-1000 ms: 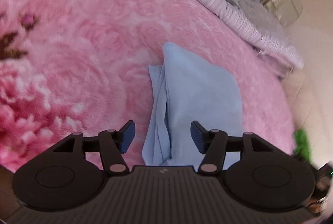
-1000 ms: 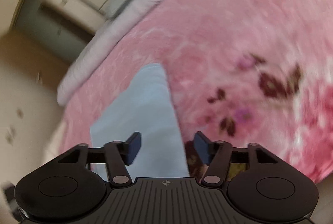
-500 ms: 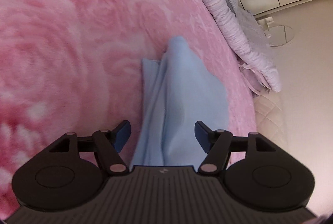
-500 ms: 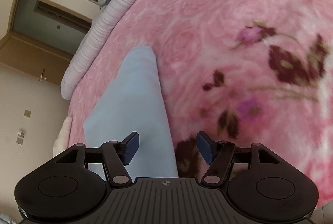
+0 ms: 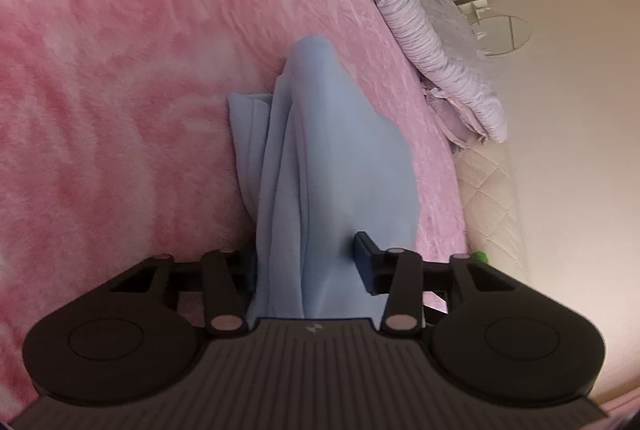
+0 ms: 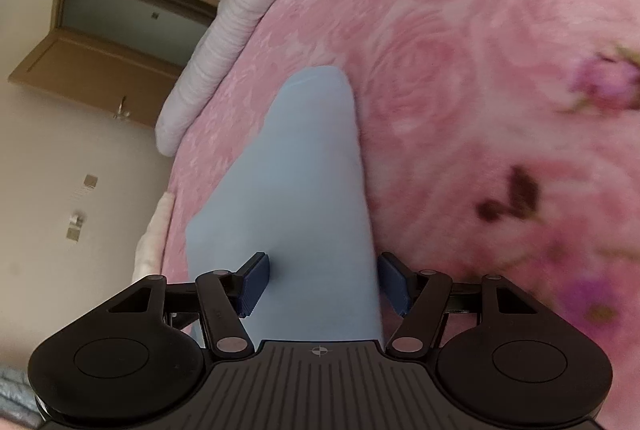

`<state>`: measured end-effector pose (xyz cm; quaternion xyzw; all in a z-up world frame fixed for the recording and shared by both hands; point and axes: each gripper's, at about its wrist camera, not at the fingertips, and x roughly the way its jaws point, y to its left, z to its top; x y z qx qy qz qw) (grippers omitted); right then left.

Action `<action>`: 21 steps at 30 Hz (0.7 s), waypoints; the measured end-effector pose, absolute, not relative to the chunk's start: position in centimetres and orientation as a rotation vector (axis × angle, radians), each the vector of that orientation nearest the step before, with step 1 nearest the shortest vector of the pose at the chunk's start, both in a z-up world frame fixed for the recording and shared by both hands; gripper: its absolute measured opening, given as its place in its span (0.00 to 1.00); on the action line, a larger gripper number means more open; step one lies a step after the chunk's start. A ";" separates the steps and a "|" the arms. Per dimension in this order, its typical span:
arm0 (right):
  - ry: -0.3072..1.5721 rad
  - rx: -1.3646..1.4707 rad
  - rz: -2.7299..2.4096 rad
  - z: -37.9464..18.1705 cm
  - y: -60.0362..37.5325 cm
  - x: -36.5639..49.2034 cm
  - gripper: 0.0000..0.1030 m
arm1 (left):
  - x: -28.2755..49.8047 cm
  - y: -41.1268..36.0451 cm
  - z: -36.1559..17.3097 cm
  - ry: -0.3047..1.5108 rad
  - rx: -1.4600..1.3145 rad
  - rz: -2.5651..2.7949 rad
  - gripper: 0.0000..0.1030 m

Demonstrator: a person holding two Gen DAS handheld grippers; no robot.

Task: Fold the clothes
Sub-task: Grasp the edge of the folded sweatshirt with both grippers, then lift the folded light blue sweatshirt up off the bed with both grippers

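A light blue cloth is seen lying on the pink blanket near the bed's edge, partly folded, with bunched layers showing along its left side in the left wrist view. The left gripper is brought low over the near end of the cloth, and its jaws are closing with the fabric bunched between them. The right pad is pressed into the cloth's surface; the left pad is hidden behind the folds, so a full pinch cannot be confirmed.

In the right wrist view, the cloth is shown as a smooth, flat strip running away from the camera. The right gripper is held wide apart over the near end, one pad over the fabric, the other pad just past the cloth's right edge, over the blanket. Nothing is gripped there.

A ribbed lilac quilt is rolled along the far side of the bed. A wooden door is seen standing open beyond it.
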<state>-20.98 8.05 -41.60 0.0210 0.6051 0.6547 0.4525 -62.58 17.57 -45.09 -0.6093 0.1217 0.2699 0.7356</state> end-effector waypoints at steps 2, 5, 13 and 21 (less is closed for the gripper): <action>1.486 0.029 1.641 -41.8 8.7 -21.4 0.59 | -62.1 18.1 -45.4 0.272 -1.335 0.566 0.32; 1.476 -0.003 1.665 -42.1 9.6 -21.8 0.46 | -61.4 18.9 -45.7 0.289 -1.328 0.525 0.30; 1.486 -0.108 1.562 -40.7 10.3 -22.6 0.29 | -60.9 20.4 -45.6 0.345 -1.447 0.499 0.20; 1.549 -0.268 1.465 -33.6 13.3 -24.4 0.23 | -61.6 21.2 -38.1 0.374 -1.517 0.577 0.19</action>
